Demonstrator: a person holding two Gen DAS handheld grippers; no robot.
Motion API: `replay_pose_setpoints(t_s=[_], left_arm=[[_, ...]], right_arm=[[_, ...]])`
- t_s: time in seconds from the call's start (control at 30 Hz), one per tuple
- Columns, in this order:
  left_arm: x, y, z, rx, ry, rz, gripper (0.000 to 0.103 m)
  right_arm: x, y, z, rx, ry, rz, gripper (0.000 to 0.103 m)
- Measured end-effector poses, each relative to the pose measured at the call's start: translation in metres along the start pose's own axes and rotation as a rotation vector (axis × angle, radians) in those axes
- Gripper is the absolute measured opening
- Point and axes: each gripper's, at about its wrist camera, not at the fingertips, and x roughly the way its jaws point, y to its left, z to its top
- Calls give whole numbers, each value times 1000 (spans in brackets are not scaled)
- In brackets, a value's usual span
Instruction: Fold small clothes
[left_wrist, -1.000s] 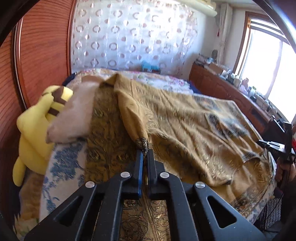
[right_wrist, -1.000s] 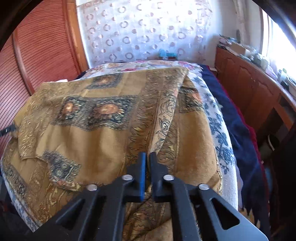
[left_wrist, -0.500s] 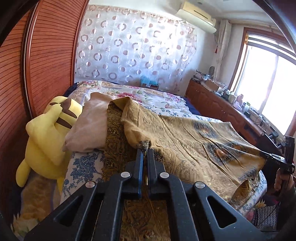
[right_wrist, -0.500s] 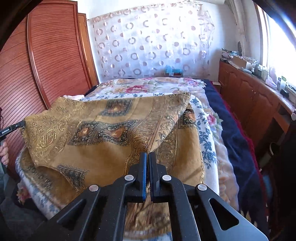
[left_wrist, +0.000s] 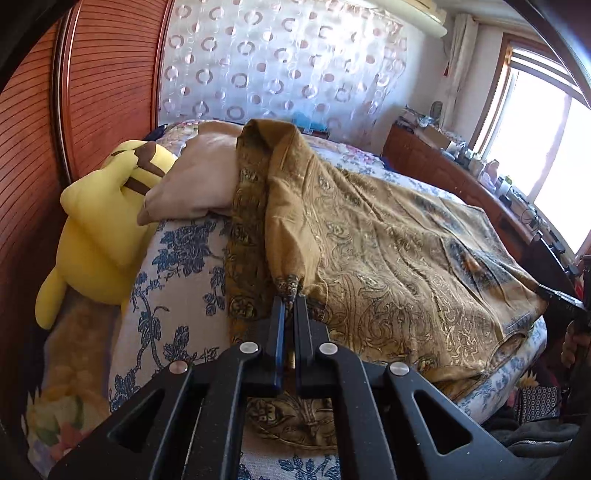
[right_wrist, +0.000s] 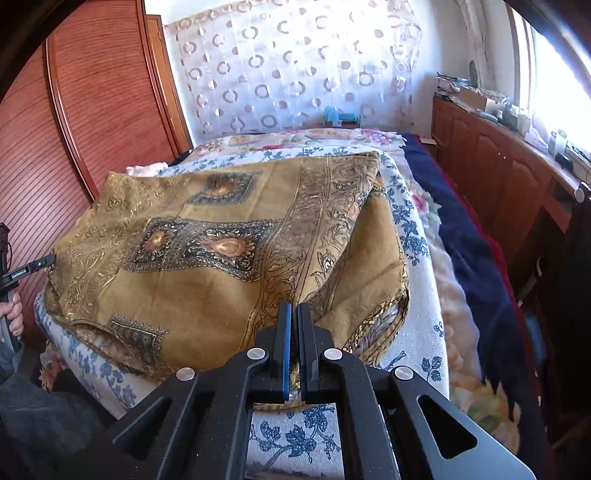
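A large gold patterned cloth (left_wrist: 388, 254) with dark medallions lies spread over the bed, partly doubled over itself. My left gripper (left_wrist: 290, 301) is shut on a dark-bordered corner of the cloth, which bunches at the fingertips. In the right wrist view the same cloth (right_wrist: 207, 258) drapes toward the near bed edge. My right gripper (right_wrist: 294, 306) is shut on its edge, where a fold rises from the jaws. Each gripper shows in the other's view: the right one at the far right (left_wrist: 561, 299), the left one at the far left (right_wrist: 40, 264), both pinching cloth corners.
The bed (left_wrist: 177, 280) has a white sheet with blue flowers. A yellow plush toy (left_wrist: 99, 229) and a beige pillow (left_wrist: 195, 181) lie at its left side. A red wooden wardrobe (right_wrist: 92, 122) stands left. A wooden cabinet (right_wrist: 498, 173) with clutter runs under the window; a dark blue blanket (right_wrist: 469, 236) lies alongside.
Both grippers pulled back with the cloth corners, drawing the top layer flatter and tauter over the bed. The left view then dipped closer to the bed again. Both stayed shut.
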Motion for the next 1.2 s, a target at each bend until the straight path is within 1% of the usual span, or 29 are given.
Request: replay_pose_setpoints(t_s=[0.07, 0.1, 0.13, 0.2, 0.23, 0.27, 0.3, 0.33, 0.37, 0.43, 0.47, 0.5, 0.57, 0.63, 0.73, 0.9, 1.03, 1.2], left_arm=[[0, -1, -1, 3, 0, 4, 5], [-1, -2, 0, 4, -1, 8, 5], [-2, -4, -1, 7, -3, 14, 5], [-4, -7, -1, 16, -4, 26, 5], [-4, -7, -1, 23, -5, 30, 5], [-5, -9, -1, 30, -7, 34, 5], [-5, -11, -1, 38, -8, 39, 5], [-6, -11, -1, 45, -8, 44, 10], [-6, -12, -1, 51, -10, 48, 14], [-8, -12, -1, 59, -19, 49, 31], [-10, -12, 0, 63, -23, 49, 35], [-10, -12, 0, 66, -26, 48, 45], [-10, -11, 0, 73, -24, 48, 52], [-8, -11, -1, 75, -15, 53, 66], [-3, -6, -3, 63, -5, 69, 67], [5, 3, -7, 27, 22, 92, 67], [7, 4, -10, 28, 32, 102, 67], [10, 5, -13, 27, 42, 107, 67]], right_arm=[[-4, 3, 4, 6, -1, -5, 3], [-5, 3, 7, 7, 0, -15, 6], [-8, 5, 8, 0, -7, -34, 8], [-15, 9, 13, -16, -26, -62, 9], [-18, 11, 15, -19, -34, -67, 12], [-21, 13, 17, -21, -44, -69, 18], [-22, 14, 17, -23, -52, -67, 22], [-23, 16, 19, -25, -60, -61, 28], [-22, 19, 21, -29, -65, -55, 30], [-18, 24, 20, -42, -65, -42, 31], [-14, 28, 20, -52, -61, -41, 31], [-9, 33, 20, -63, -58, -40, 31], [2, 42, 20, -82, -53, -29, 31], [11, 46, 21, -93, -51, -9, 31], [25, 53, 22, -118, -47, 16, 31], [51, 69, 20, -168, -20, 25, 34], [71, 79, 20, -190, 8, 22, 34], [84, 85, 17, -196, 31, 8, 34]])
